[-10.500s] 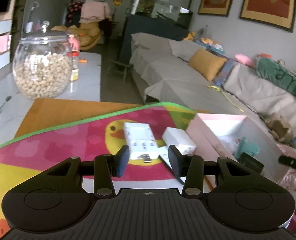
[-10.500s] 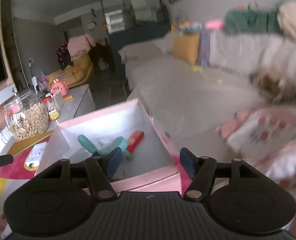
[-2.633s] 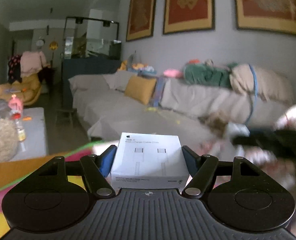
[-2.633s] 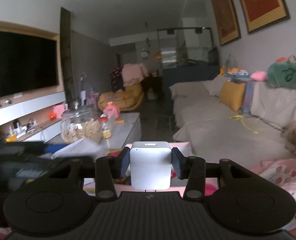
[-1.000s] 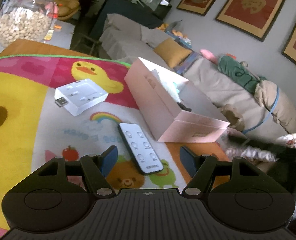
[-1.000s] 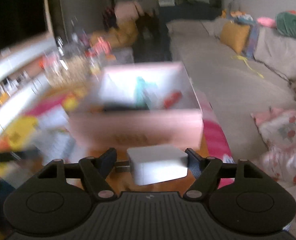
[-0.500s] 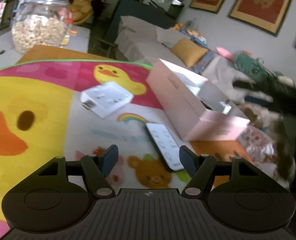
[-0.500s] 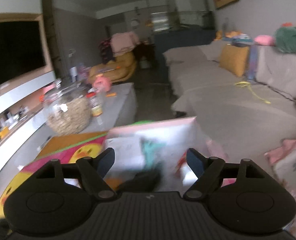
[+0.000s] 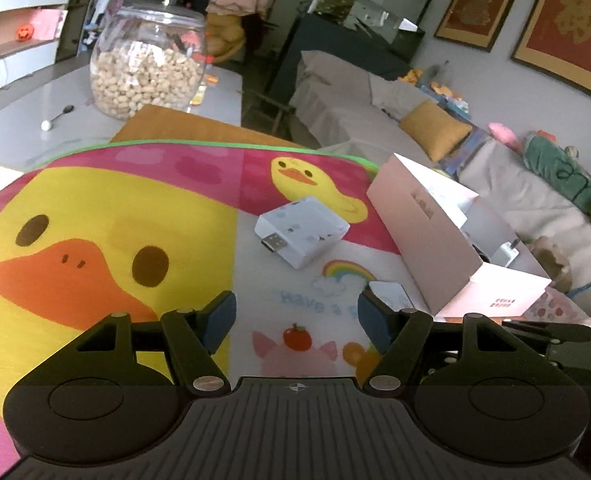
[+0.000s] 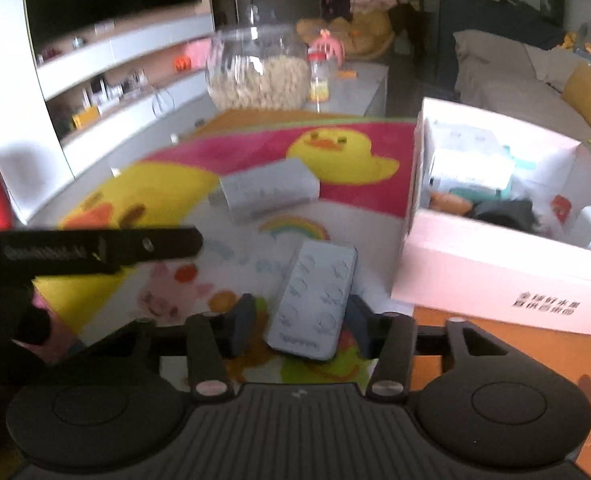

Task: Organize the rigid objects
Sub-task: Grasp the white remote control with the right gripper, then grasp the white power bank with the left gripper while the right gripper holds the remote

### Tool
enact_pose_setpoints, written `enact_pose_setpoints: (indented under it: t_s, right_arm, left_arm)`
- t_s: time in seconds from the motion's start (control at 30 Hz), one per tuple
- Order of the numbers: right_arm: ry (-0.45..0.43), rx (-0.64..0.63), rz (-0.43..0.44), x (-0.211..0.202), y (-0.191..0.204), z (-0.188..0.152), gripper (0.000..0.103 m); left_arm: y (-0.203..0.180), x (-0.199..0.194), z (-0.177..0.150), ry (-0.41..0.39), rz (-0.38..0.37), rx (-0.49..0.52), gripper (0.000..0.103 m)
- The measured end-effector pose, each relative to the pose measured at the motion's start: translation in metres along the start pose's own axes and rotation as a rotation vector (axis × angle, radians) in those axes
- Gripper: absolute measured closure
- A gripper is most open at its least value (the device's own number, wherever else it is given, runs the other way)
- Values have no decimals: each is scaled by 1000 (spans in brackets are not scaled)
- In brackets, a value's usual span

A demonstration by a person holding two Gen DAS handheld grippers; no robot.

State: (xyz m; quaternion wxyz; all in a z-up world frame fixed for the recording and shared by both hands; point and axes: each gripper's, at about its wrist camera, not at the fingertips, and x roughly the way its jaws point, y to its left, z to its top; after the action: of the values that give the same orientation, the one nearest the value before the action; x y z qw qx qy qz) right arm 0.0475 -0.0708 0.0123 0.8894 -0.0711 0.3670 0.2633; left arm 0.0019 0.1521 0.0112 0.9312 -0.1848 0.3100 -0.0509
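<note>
The right hand-held gripper [image 10: 299, 330] pointed down at the cartoon play mat [image 10: 167, 192], with the white remote control [image 10: 313, 300] lying flat on the mat between its fingers. Its jaws had just been closing around the remote's near end; the right pad sat at the remote's edge, while a gap showed on the left side, so the remote was not yet pinched. Just to the right of the remote stood the open pink box [image 10: 495, 268], with teal, orange and white items inside.

The left hand-held gripper [image 9: 297, 322] hovered over the same mat [image 9: 107, 208] with its jaws spread wide and nothing between them. Beyond it, near the middle of the mat, lay the white battery charger [image 9: 303, 230] with its USB plug pointing toward the near left, apart from the pink box [image 9: 427, 236] on the right. A corner of the remote [image 9: 391, 294] showed just past the left gripper's right finger, close to the box's near corner.

At the far edge of the tabletop [image 9: 23, 120], beyond the mat, stood a lidded glass jar of nuts [image 9: 147, 68] with a small spoon [image 9: 57, 117] to its left.
</note>
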Motion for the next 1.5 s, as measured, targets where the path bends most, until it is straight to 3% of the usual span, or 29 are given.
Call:
enact_pose_setpoints:
  t_s: [0.37, 0.5, 0.6, 0.73, 0.83, 1.0, 1.1, 1.2, 1.5]
  right_arm:
    - [-27, -11, -26, -55, -19, -51, 65]
    - [-56, 7, -36, -65, -27, -63, 63]
    - [-70, 5, -12, -64, -28, -67, 49]
    - [-72, -10, 2, -63, -26, -66, 41]
    - [-75, 9, 10, -63, -29, -66, 39]
    - [-78, 19, 17, -62, -29, -66, 39]
    - [-78, 21, 17, -62, -29, -66, 39]
    - [-78, 20, 17, -62, -30, -66, 39]
    - [-72, 20, 4, -58, -29, -62, 39]
  left_arm:
    - [-13, 11, 4, 19, -3, 79, 31]
    - [-29, 23, 19, -11, -3, 238, 31]
    - [-41, 41, 34, -17, 35, 382, 31]
    - [-49, 75, 45, 17, 109, 505, 30]
    - [-46, 100, 48, 92, 126, 515, 28]
    - [-41, 110, 51, 95, 92, 454, 29]
    - [-40, 107, 50, 98, 75, 445, 36]
    - [-39, 95, 45, 101, 65, 439, 50]
    - [-48, 18, -14, 122, 57, 443, 50]
